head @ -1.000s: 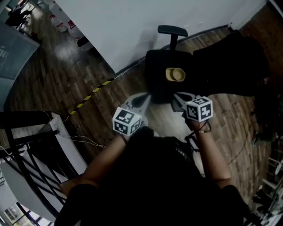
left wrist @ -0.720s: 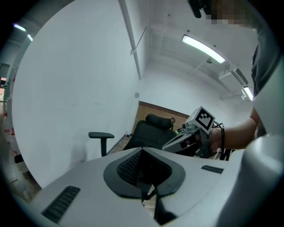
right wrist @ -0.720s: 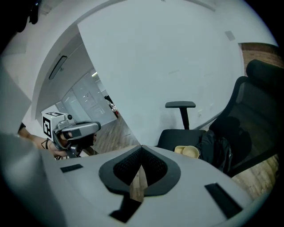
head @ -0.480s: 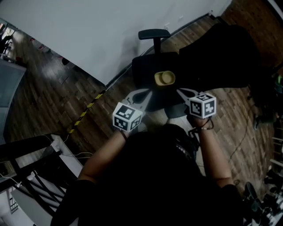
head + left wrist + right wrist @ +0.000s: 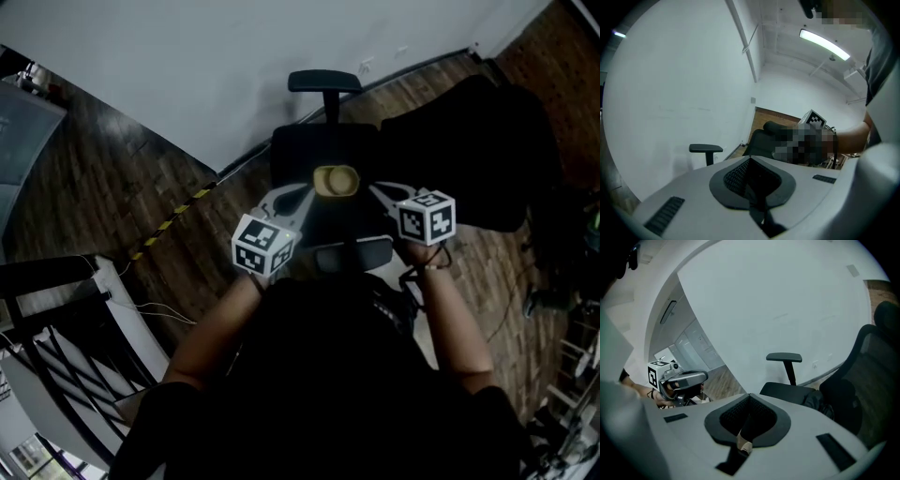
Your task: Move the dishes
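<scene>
A small yellow dish (image 5: 336, 180) lies on the seat of a black office chair (image 5: 300, 150) in the head view. My left gripper (image 5: 305, 194) points at it from the left and my right gripper (image 5: 375, 190) from the right, both tips close beside it. Touch cannot be judged from here. The left gripper view shows my left gripper (image 5: 757, 206) with its jaws together and nothing between them. In the right gripper view my right gripper (image 5: 743, 441) also has its jaws together, with a small tan scrap (image 5: 744, 445) showing in the gap. Neither gripper view shows the dish.
The chair's armrest (image 5: 323, 82) stands behind the dish by a white wall (image 5: 234, 56). A second dark chair (image 5: 469, 141) sits at the right. Yellow-black tape (image 5: 173, 225) crosses the wooden floor. A black metal rack (image 5: 56, 347) stands at the lower left.
Both grippers have come closer to the yellow dish, one on each side. The dish has stayed in place on the chair seat while the head view shifted.
</scene>
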A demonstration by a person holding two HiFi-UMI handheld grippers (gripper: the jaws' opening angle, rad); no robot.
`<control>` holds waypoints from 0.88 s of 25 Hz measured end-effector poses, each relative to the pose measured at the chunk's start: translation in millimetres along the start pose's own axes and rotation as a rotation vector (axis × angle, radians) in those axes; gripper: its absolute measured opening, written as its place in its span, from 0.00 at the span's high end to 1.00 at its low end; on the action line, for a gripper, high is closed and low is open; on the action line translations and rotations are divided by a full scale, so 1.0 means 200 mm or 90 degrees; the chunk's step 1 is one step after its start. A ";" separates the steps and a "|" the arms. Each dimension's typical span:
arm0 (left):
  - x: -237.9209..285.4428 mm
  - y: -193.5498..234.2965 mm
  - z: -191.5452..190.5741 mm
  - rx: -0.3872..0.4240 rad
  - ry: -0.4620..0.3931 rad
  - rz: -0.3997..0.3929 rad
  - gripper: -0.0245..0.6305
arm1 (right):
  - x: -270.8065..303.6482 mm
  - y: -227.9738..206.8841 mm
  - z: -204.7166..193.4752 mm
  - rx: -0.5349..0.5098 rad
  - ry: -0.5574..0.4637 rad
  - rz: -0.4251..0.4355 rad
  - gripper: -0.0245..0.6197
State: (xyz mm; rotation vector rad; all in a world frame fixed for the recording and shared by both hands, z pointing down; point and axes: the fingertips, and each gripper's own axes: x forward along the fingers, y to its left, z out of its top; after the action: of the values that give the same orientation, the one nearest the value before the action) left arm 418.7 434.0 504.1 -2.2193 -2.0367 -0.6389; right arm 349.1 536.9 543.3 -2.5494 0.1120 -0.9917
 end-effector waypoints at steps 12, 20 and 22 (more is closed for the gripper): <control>0.40 -0.12 0.05 -0.033 0.005 0.130 0.97 | -0.07 -0.47 0.03 -0.060 0.075 0.098 0.95; 0.48 -0.10 0.00 -0.040 0.037 0.141 0.97 | 0.10 -0.62 -0.05 -0.030 0.118 0.110 0.94; 0.50 -0.05 -0.04 -0.046 0.047 0.135 0.97 | 0.18 -0.67 -0.08 -0.019 0.131 0.101 0.94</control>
State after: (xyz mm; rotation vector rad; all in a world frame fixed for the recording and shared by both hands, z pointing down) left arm 410.7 527.2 542.4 -2.3705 -1.7388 -0.7702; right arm 356.4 646.0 628.6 -2.4143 0.3836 -1.1920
